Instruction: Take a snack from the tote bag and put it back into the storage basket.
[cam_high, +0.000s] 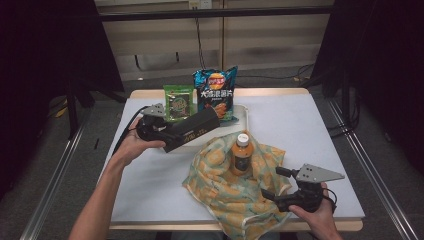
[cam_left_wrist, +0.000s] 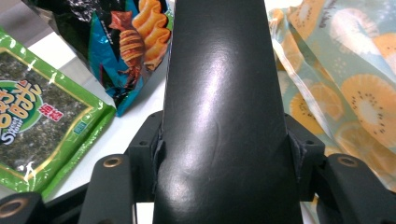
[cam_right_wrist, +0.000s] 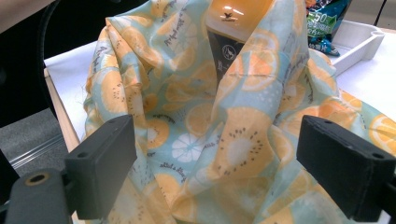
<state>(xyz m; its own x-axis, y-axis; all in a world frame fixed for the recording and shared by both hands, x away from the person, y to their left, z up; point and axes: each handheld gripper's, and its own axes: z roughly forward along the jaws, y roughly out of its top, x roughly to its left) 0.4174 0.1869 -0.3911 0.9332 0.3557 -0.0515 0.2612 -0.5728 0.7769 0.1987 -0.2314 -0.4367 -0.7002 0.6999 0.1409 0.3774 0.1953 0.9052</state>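
The left tongs (cam_high: 172, 134) pinch a black box (cam_high: 192, 129) by its near end, with the box pointing ahead toward the cloth bag (cam_high: 235, 187). The right tongs (cam_high: 276, 184) are spread, jaws either side of the bag's near fold without pressing it. A good move: right tongs grip that fold and lift the mouth wide, then slide the box in beside the bottle (cam_high: 241, 153) without tipping it

Bare desk (cam_high: 305, 125) lies open on the right and at the near left. The cloth bag (cam_high: 225, 185) with its bottle (cam_high: 241, 154) blocks the near middle; snack packets (cam_high: 216, 95) crowd the far middle.
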